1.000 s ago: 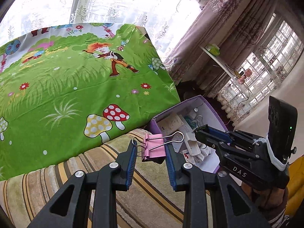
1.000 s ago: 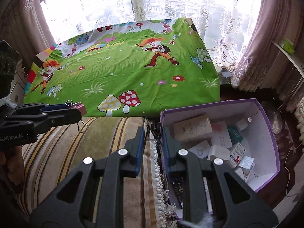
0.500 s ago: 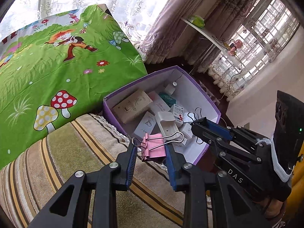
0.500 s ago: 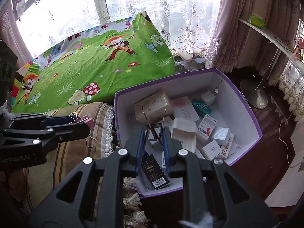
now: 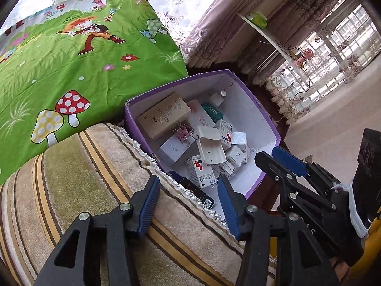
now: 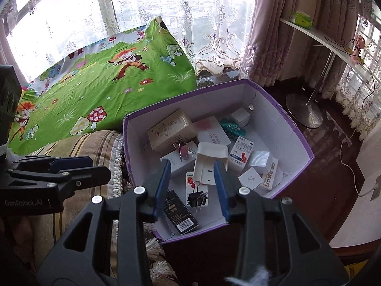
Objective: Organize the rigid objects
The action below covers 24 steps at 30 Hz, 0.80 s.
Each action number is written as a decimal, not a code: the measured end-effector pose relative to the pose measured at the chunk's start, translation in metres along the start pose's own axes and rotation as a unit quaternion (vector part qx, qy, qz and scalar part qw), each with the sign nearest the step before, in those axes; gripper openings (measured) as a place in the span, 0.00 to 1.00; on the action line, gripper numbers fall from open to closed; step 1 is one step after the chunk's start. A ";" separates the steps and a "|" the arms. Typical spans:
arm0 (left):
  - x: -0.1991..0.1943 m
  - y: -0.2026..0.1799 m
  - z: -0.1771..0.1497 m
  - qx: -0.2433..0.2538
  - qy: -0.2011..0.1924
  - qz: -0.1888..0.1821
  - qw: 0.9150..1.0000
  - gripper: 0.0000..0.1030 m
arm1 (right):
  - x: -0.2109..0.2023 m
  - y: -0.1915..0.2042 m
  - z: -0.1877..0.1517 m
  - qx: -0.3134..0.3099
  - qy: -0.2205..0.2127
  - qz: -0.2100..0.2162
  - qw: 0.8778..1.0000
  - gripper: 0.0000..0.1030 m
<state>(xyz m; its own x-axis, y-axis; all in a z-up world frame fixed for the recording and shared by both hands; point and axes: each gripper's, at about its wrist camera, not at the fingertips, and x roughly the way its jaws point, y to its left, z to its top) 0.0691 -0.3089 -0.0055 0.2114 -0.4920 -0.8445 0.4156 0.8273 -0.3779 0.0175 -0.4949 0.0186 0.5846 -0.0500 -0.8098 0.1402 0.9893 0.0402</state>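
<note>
Both clips dropped in the purple box

My left tool [image 5: 188, 202] and right tool [image 6: 191, 188] have just been opening, nothing between the pads. The pink clip [image 5: 183, 134] lies ahead of the left; the black clip [image 6: 196, 199] lies directly under the right.

You face a bright window hung with white lace curtains [image 6: 152, 4], daylight pouring through them. Mauve drapes [image 6: 266, 35] frame the right side. A curved white shelf [image 6: 316, 38] stands on a round metal base [image 6: 303, 113] over dark glossy floor [image 6: 331, 143]. Nearer you lie a green cartoon-print sheet [image 5: 71, 64] and a striped beige blanket [image 5: 78, 186].
</note>
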 end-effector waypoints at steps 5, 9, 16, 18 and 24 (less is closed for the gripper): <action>-0.006 -0.013 -0.008 0.012 -0.010 0.002 1.000 0.73 | -0.012 -0.007 -0.004 0.001 -0.012 -0.022 1.000 0.49; -0.007 -0.013 -0.009 0.013 -0.016 -0.018 1.000 0.80 | -0.016 -0.012 -0.005 0.005 -0.019 -0.029 0.999 0.51; -0.004 -0.019 -0.008 0.031 -0.013 -0.015 0.999 0.88 | -0.012 -0.017 -0.008 0.012 -0.014 -0.027 0.999 0.51; -0.002 -0.019 -0.007 0.033 -0.011 -0.011 0.999 0.88 | -0.011 -0.017 -0.008 0.011 -0.013 -0.028 0.999 0.51; 0.004 -0.016 -0.004 0.027 -0.007 -0.015 0.999 0.90 | -0.009 -0.018 -0.008 0.012 -0.009 -0.030 0.999 0.51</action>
<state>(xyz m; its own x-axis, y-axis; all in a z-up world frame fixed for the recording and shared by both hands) 0.0597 -0.3234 -0.0042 0.2112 -0.5204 -0.8274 0.4692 0.7965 -0.3813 0.0030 -0.5106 0.0205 0.5890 -0.1111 -0.8005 0.1944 0.9809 0.0070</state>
